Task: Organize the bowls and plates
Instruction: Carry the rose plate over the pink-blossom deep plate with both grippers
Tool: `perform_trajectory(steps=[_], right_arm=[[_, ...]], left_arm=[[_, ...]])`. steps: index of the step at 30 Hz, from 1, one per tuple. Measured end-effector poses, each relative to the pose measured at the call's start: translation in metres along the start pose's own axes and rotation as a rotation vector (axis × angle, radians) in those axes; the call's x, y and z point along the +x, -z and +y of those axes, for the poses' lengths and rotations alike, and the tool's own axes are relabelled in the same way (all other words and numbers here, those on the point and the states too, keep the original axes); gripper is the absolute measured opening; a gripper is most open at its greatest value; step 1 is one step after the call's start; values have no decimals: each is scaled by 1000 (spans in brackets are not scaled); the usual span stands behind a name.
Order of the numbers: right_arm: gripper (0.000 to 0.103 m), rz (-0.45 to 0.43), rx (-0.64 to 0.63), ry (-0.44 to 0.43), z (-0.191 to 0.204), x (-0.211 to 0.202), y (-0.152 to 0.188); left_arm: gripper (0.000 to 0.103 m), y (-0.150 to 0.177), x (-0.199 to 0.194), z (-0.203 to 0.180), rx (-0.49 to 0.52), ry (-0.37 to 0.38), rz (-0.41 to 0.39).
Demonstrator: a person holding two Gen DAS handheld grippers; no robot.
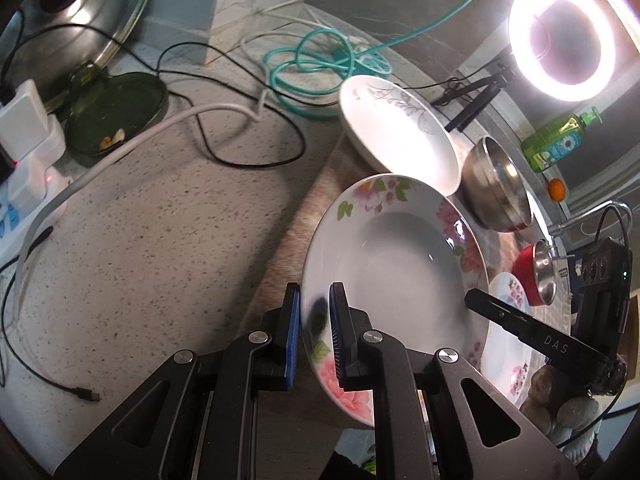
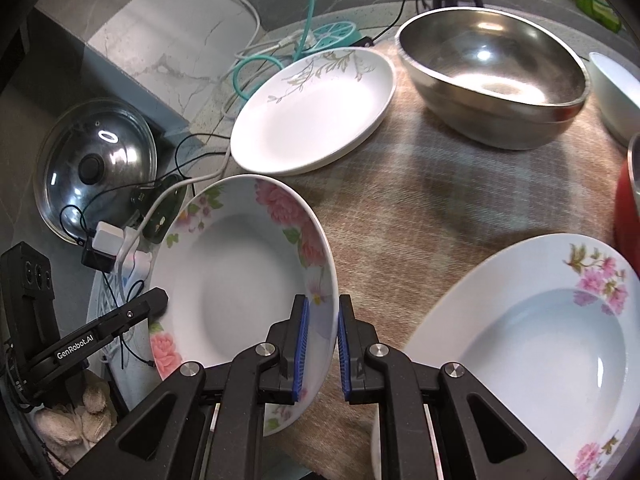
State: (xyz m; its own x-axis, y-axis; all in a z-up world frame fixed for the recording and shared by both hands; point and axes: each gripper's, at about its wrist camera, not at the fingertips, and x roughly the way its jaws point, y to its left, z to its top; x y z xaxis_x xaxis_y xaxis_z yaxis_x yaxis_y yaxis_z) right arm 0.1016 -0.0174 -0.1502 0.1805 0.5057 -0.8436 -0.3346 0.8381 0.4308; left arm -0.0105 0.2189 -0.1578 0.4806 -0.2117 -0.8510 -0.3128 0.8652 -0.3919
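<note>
Floral plate (image 1: 400,264) betw. both claws

Three plates were in view: two flowered (image 2: 240,280) (image 2: 532,340), one leaf-patterned (image 2: 312,112). One large steel bowl (image 2: 492,80) (a white one (image 2: 612,96) beside it), one pot lid (image 2: 96,168).

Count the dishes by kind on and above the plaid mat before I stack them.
Floral-rimmed white deep plates: 2, peony plate held in both claws, pink-blossom plate on the mat
Grey-leaf white shallow plates: 1
Large stainless steel bowls: 1
Red-walled, steel-lined small bowls: 1
Plain white bowls: 1, partly out of frame
Total: 6
</note>
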Motion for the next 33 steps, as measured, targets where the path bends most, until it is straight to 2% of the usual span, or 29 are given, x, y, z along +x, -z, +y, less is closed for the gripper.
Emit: perform_trajectory(steps=[14, 33], right_arm=[[12, -68, 77, 28, -29, -37, 13], [13, -128, 207, 89, -89, -81, 46]], left_arm=[[12, -1, 5, -44, 90, 48, 10], [12, 14, 27, -110, 212, 118, 73]])
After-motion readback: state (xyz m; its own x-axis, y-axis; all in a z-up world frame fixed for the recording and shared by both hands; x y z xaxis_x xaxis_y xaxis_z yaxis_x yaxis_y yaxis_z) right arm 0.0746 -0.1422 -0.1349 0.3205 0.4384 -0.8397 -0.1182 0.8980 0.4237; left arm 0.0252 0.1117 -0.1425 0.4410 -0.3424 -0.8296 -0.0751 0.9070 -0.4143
